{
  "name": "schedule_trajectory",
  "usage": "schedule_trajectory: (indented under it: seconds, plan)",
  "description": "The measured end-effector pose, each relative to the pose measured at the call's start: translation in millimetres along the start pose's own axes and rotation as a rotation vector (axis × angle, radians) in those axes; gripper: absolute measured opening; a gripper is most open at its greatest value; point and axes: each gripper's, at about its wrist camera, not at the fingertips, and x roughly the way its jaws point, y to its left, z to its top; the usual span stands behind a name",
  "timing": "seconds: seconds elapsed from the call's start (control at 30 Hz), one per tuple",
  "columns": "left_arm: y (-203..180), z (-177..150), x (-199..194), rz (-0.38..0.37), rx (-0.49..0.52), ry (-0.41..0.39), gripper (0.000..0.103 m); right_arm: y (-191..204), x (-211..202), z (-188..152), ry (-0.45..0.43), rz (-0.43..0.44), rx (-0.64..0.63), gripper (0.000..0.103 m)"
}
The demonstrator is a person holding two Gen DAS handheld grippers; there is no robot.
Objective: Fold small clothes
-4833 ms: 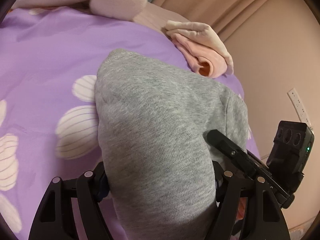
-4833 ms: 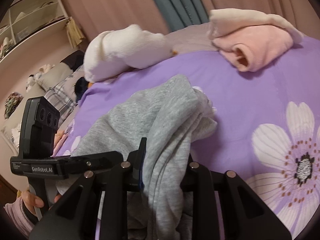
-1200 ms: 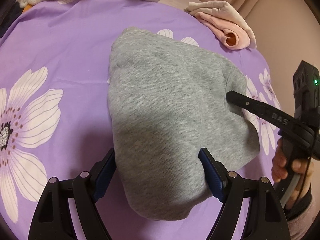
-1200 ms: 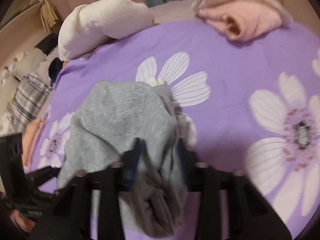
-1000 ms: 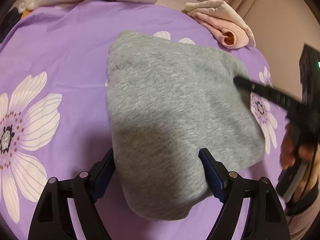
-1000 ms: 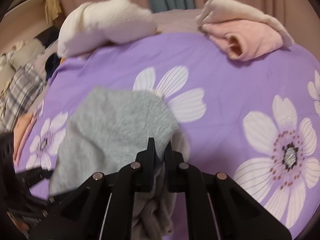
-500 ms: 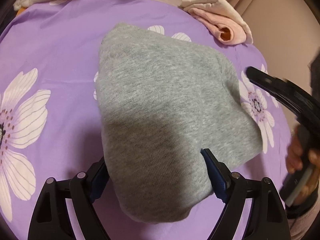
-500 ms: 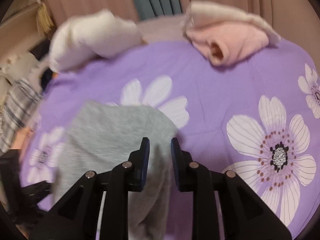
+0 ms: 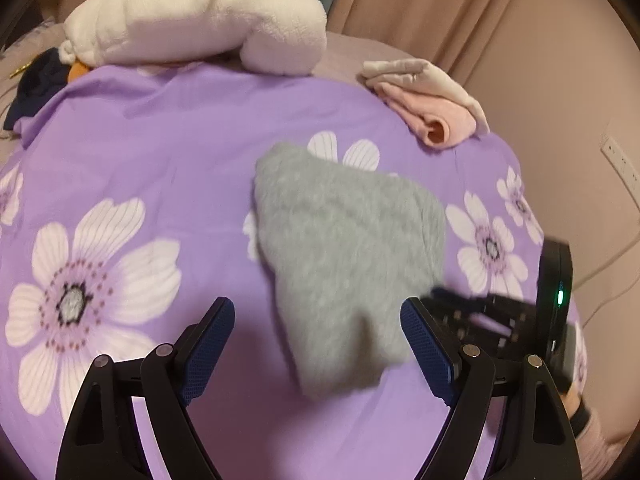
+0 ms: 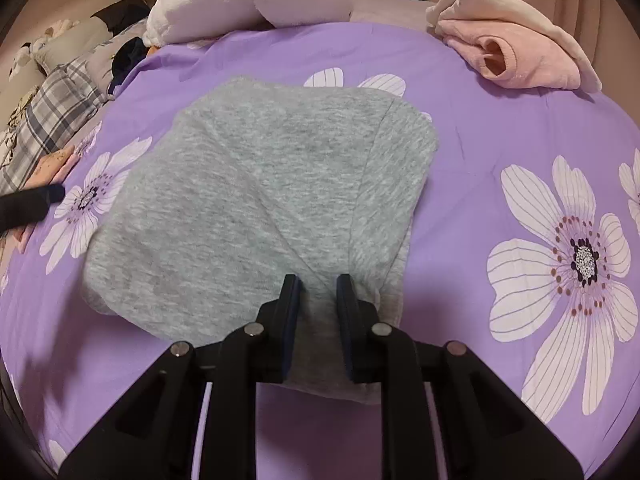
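**Grey knit folded flat on the flowered bed**

A grey garment [image 10: 256,200] of soft, heathered jersey lies folded into a rough, rounded rectangle near the middle of the bed, on a smooth purple sheet [image 10: 480,128] printed with large white daisy-like flowers. One seam runs diagonally down its right side, and a paler inner layer peeks out along the lower right edge.

The right gripper [image 10: 318,296] hangs over the garment's near edge with its jaws closing and only a narrow gap left; the cloth lies flat beneath them and is not pinched. The left gripper [image 9: 316,320] is released, its blue ribbed pads [image 9: 208,336] spread wide, clear of the cloth on both sides.

At the far right corner of the bed sits a folded pile of fleecy pink and cream clothes [image 10: 516,48], one rolled cuff facing outward. A plump white plush toy [image 9: 192,16] rests along the head of the bed. Plaid fabric [image 10: 52,120] is bunched at the left.
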Motion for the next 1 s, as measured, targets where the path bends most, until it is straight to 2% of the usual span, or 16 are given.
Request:
schedule_trajectory:
  seconds: [0.07,0.1,0.17,0.23,0.37,0.47,0.57,0.7,0.8,0.9,1.0]
  plan:
    - [-2.9,10.9,15.1,-0.024,-0.014,0.010,0.084,-0.8,-2.2,-0.8,-0.004,0.002,-0.002,0.020]
    - [-4.4,16.3,23.8,-0.031,-0.017,0.018,0.079,-2.6,-3.1,-1.1,-0.007,0.009,0.004,0.020]
    - [-5.1,28.3,41.8,-0.026,-0.027,0.037,0.069,-7.1,-1.5,-1.7,-0.014,0.031,0.024,0.020]
    - [-5.4,36.4,59.4,-0.037,-0.027,0.062,0.052,-5.0,0.7,-3.7,-0.019,0.049,0.037,0.021]
    - [-5.0,34.3,96.2,0.066,0.003,0.132,0.051,-7.2,-9.3,-1.4,-0.041,0.121,0.057,0.034]
    - [-2.3,26.0,101.2,0.072,0.025,0.122,0.051,-7.3,-23.8,13.4,-0.118,0.165,0.081,0.052]
    - [-0.4,25.1,95.2,0.062,0.017,0.105,0.051,-6.9,-20.2,34.3,-0.154,0.151,0.113,0.052]
    - [-5.6,18.5,70.7,0.078,0.035,0.059,0.051,-8.9,1.1,45.1,-0.097,0.110,0.170,0.052]
    - [-10.0,7.2,52.8,0.069,0.054,0.029,0.052,-5.4,-13.0,32.3,-0.130,0.132,0.158,0.052]
    - [-12.1,-13.4,43.6,0.049,0.055,0.025,0.052,4.5,-30.9,15.7,-0.163,0.098,0.091,0.052]
    - [-19.8,-30.6,43.6,0.108,0.112,0.006,0.058,8.7,-35.9,-1.8,-0.157,0.101,0.055,0.052]
